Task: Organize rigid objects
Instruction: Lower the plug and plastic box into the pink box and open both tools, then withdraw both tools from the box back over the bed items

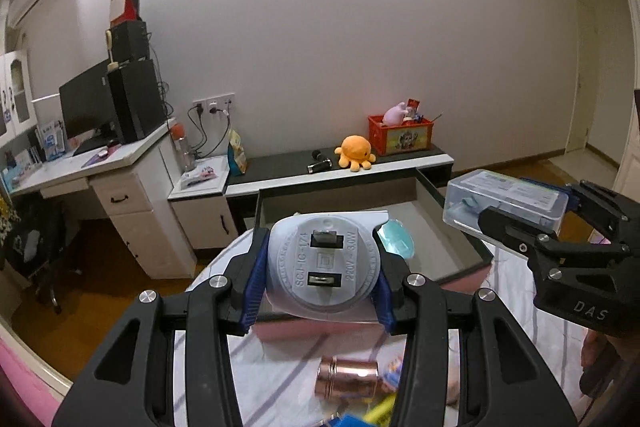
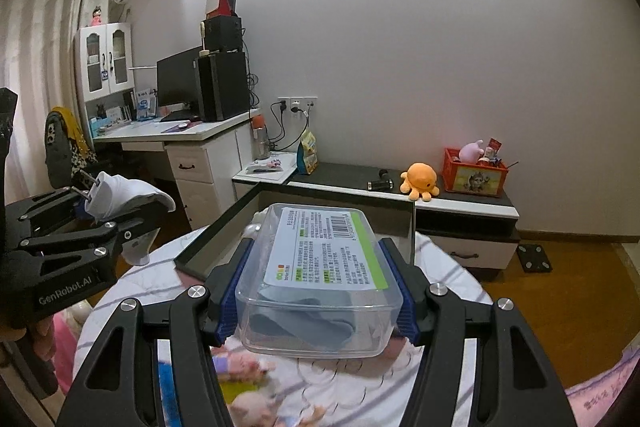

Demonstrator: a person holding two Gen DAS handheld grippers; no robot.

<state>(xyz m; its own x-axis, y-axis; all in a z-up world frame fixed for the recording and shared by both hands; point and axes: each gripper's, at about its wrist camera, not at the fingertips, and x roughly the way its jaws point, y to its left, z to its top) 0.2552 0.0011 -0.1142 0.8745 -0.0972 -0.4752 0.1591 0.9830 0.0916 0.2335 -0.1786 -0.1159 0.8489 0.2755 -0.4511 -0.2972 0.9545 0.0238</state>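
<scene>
My left gripper (image 1: pixel 320 275) jaws pinch the light, stiff plug-in device (image 1: pixel 322 263) by its smooth sides, my right gripper (image 2: pixel 318 291) jaws the slippery clear box (image 2: pixel 320 275).

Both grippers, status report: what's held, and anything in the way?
Left gripper shut on white plug-in device. Right gripper shut on clear plastic labelled box. Open grey drawer ahead, path unobstructed.

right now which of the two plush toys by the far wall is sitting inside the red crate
The pink plush sits inside the red crate; the orange octopus plush sits outside it, directly on the low cabinet top.
</scene>
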